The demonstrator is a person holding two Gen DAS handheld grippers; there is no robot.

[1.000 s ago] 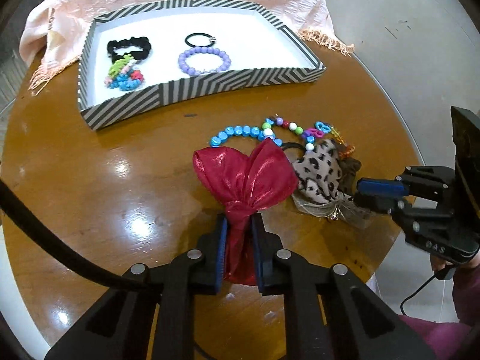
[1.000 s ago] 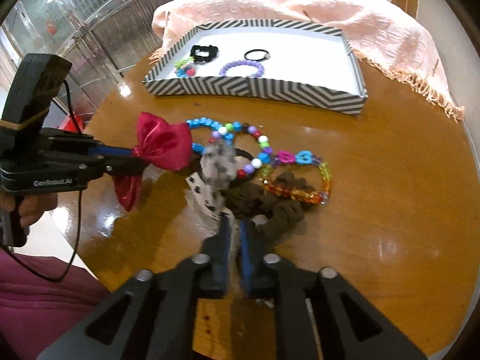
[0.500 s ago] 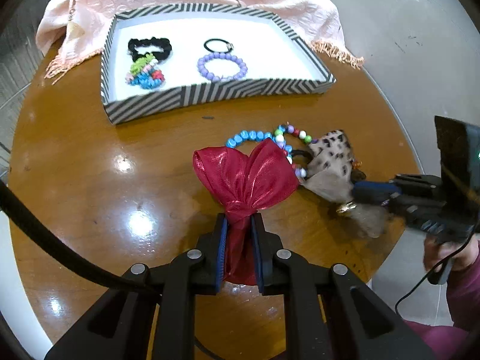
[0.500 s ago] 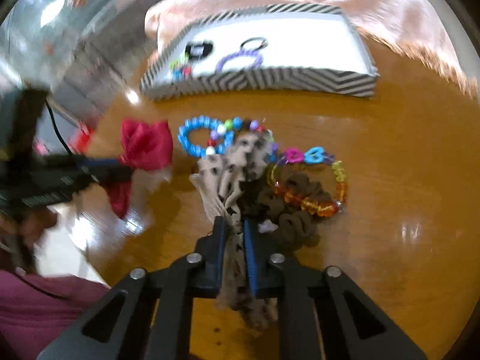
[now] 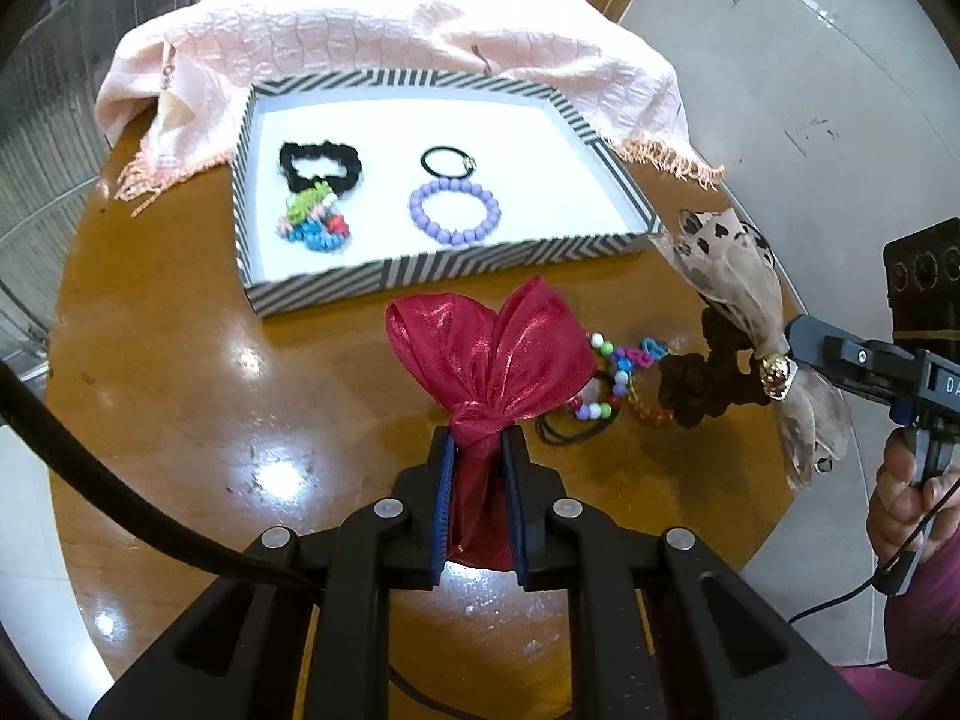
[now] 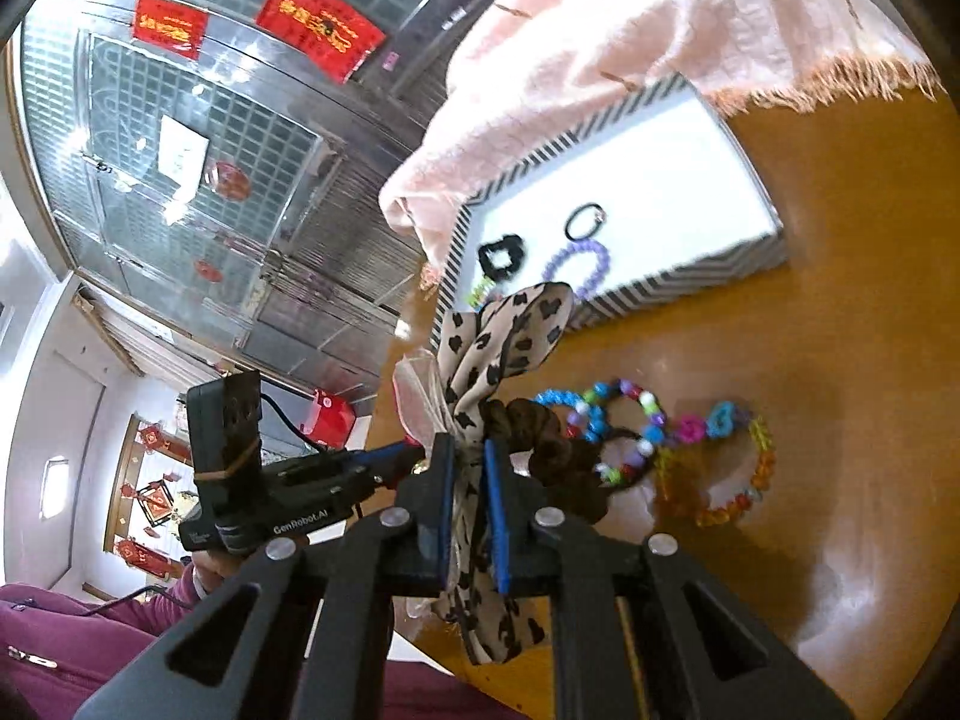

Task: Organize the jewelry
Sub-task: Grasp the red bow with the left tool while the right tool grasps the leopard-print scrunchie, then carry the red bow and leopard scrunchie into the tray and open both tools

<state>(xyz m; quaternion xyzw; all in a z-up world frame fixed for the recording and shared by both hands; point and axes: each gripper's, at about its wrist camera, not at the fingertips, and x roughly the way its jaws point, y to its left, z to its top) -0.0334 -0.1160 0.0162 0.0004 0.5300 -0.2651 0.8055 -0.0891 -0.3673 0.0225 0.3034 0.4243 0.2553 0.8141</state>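
Bright, sharp pics w/ glare spots on table (fisheye warp, dark edges).

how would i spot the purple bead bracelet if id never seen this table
Find the striped tray on the round wooden table, in front of the pink cloth. The purple bead bracelet lies on its white floor, just below a thin black hair tie. It is the only single-colour ring of round beads there.

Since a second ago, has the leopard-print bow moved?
Yes. The leopard-print bow, clamped in the right gripper, has been lifted off the bracelet pile and now reaches toward the striped tray.
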